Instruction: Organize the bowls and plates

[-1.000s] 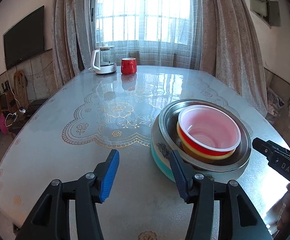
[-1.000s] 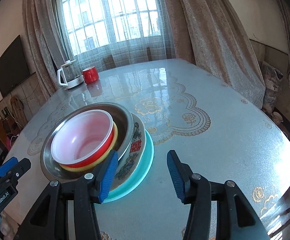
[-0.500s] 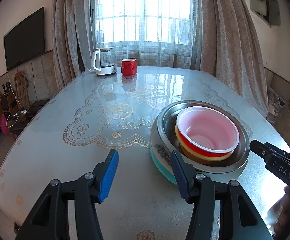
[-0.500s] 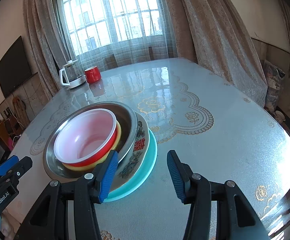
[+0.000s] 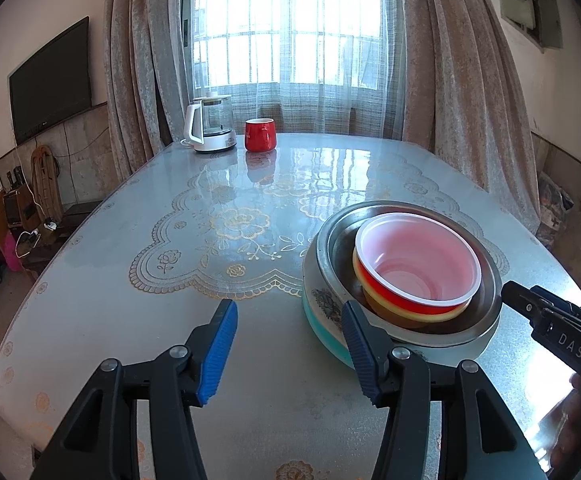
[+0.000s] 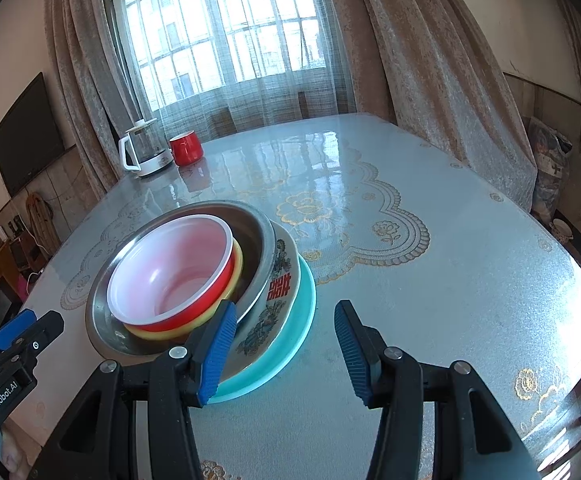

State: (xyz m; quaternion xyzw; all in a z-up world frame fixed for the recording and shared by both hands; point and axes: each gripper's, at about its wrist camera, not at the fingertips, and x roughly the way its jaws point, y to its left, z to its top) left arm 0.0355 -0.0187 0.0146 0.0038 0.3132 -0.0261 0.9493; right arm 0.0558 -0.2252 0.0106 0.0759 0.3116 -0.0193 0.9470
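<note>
One nested stack stands on the table: a teal plate [image 6: 300, 320] at the bottom, a patterned white bowl [image 6: 278, 292], a steel bowl [image 6: 258, 224], a yellow bowl [image 6: 239, 264] and a red bowl [image 6: 170, 268] with a white inside on top. The stack also shows in the left wrist view, with the red bowl [image 5: 414, 268] in the steel bowl [image 5: 486, 320]. My left gripper [image 5: 288, 354] is open and empty, just left of the stack. My right gripper [image 6: 284, 354] is open and empty, at the stack's right front edge.
A white kettle [image 5: 210, 128] and a red mug [image 5: 260, 135] stand at the table's far end by the curtained window. A TV [image 5: 50, 84] hangs on the left wall. The table [image 5: 170, 240] has a glossy floral cover.
Both grippers have drawn back and risen slightly from the stack. Both stay open. The stack has not moved.
</note>
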